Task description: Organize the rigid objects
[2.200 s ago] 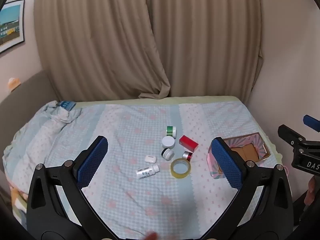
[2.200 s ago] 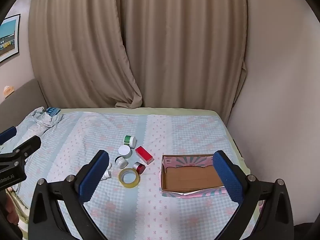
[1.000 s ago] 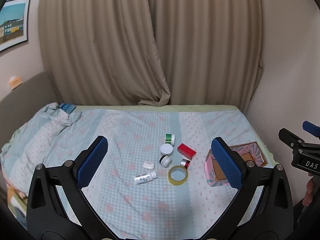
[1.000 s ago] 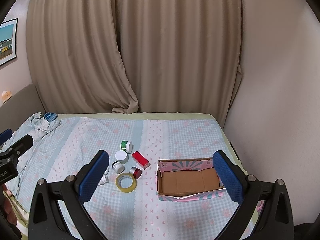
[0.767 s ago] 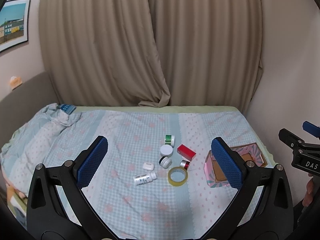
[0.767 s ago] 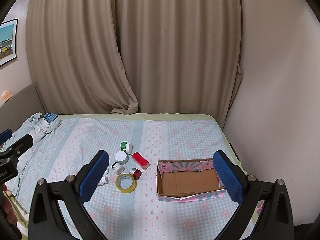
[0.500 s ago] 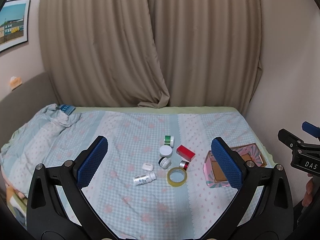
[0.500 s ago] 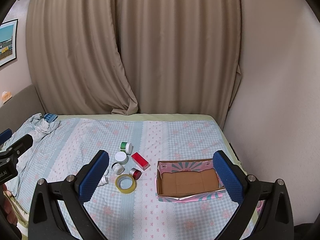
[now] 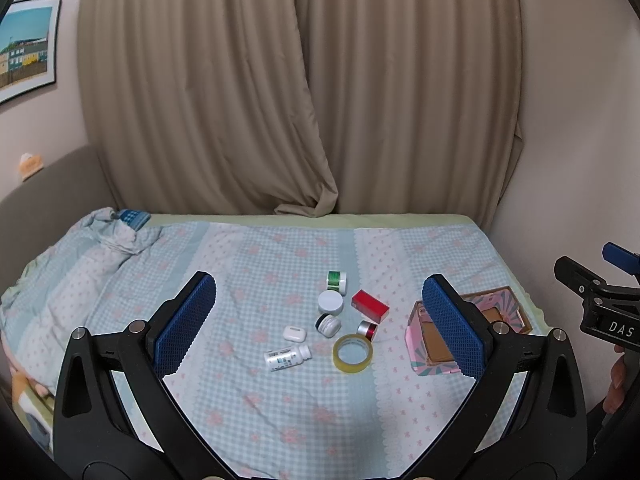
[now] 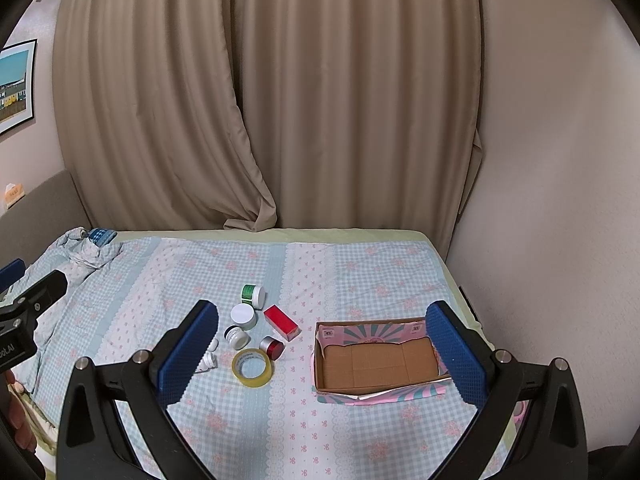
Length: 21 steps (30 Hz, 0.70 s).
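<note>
Both cameras have been drawn slightly back and up since the earlier frames, so the cluster of objects sits a little lower and smaller in each view; nothing on the bed has been shifted. The left gripper (image 9: 320, 322) and the right gripper (image 10: 322, 350) are held above the bedspread (image 9: 256, 264) with jaws spread wide and nothing between them.

At lower centre of the left view lie a tape roll (image 9: 353, 353), a white bottle (image 9: 287, 357) on its side, an earbud case (image 9: 295, 333), a red box (image 9: 370, 306), a green-capped jar (image 9: 336, 279), a white-lidded jar (image 9: 330, 303), a small tipped jar (image 9: 328, 325) and a red-capped tin (image 9: 367, 330). The cardboard tray (image 10: 378, 362), right of centre in the right view, holds nothing yet.

No object has been approached, so the step is judged to be choosing a first pick. The red box, nearest the tray on the cluster's right edge, would best be taken by the right gripper across its narrow sides. Pressing down should be avoided, since the soft bedding may let round items roll.
</note>
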Available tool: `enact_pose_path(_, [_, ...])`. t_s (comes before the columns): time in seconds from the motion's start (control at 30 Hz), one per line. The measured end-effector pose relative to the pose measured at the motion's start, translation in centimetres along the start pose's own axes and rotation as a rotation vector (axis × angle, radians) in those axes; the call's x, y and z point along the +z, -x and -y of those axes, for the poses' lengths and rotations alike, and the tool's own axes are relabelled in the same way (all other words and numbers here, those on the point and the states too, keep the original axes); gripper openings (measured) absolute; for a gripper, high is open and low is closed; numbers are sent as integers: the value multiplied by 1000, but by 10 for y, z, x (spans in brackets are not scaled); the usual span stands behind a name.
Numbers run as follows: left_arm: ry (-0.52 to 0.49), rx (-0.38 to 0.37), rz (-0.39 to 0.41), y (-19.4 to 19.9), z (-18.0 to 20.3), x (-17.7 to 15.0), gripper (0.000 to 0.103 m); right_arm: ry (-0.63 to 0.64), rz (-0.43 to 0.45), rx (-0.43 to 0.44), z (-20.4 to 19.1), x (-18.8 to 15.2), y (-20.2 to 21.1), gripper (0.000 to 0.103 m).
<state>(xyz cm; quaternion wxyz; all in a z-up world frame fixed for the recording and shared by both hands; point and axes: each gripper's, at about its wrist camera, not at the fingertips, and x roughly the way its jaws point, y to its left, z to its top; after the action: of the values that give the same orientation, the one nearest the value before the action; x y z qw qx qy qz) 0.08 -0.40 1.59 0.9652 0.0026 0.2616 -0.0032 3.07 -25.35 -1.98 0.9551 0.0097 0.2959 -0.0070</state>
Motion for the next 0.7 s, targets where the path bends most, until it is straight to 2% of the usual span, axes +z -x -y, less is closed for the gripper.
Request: enact_pose_path(0.7, [-15, 24, 29, 9, -2, -1, 102, -14, 17, 5, 3, 0, -3, 103])
